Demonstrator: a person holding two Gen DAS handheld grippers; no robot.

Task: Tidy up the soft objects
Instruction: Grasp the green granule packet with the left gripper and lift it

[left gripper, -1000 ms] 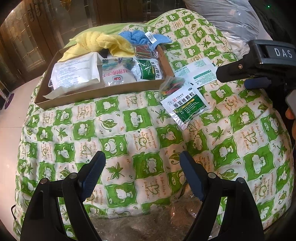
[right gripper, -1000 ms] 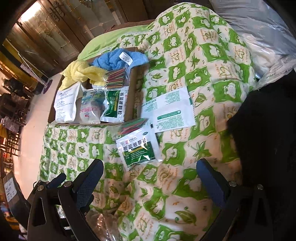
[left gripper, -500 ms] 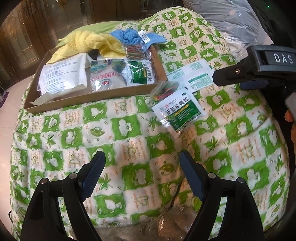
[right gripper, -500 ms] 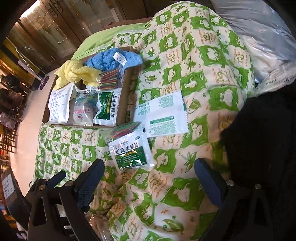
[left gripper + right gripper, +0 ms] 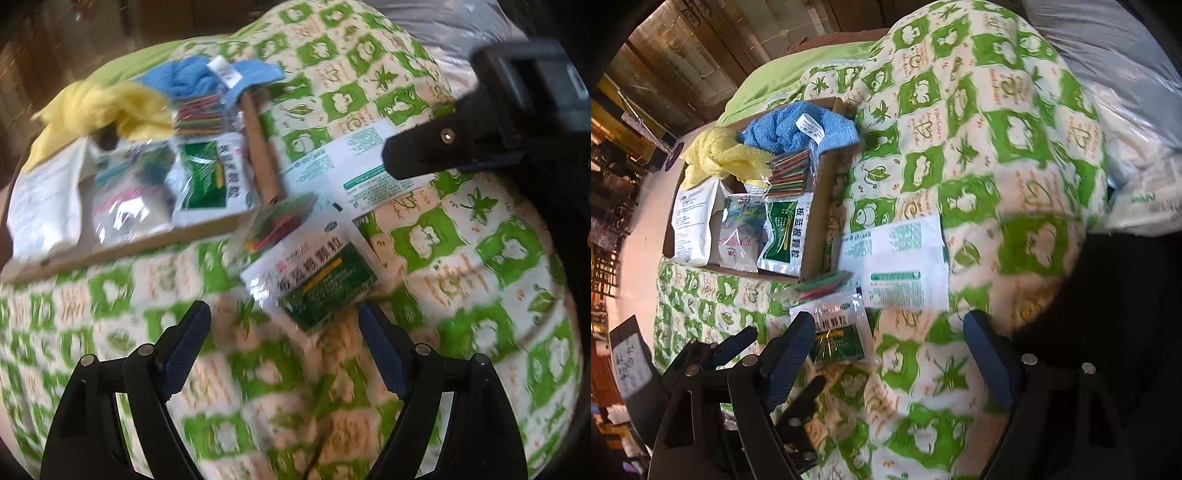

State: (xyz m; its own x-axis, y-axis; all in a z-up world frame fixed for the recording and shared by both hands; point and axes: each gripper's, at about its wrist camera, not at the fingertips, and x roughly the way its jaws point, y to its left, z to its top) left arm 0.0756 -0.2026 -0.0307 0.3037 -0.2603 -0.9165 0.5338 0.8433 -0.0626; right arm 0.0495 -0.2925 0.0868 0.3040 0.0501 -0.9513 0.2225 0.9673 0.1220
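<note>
A cardboard tray (image 5: 147, 243) on a green-and-white quilt (image 5: 480, 258) holds a yellow towel (image 5: 103, 110), a blue towel (image 5: 192, 77) and several packets. Beside it on the quilt lie a green-and-white pouch (image 5: 314, 273), a packet of coloured sticks (image 5: 280, 221) and a white sachet (image 5: 354, 166). My left gripper (image 5: 280, 321) is open just short of the pouch's near corner, touching nothing. My right gripper (image 5: 888, 325) hangs above the quilt with its jaws closing and nothing pressed between them. The pouch (image 5: 838, 332) lies by its left finger and the sachet (image 5: 897, 266) just ahead.
A clear plastic bag (image 5: 1126, 74) of bedding lies at the far right. Dark clothing of the person (image 5: 1126, 314) fills the right edge. Pale floor (image 5: 646, 221) and wooden furniture lie beyond the tray on the left.
Both grippers have moved closer to the loose pouch and sachet, which now look larger. The right gripper's fingers stand closer together than before. The left view is blurred by motion.
</note>
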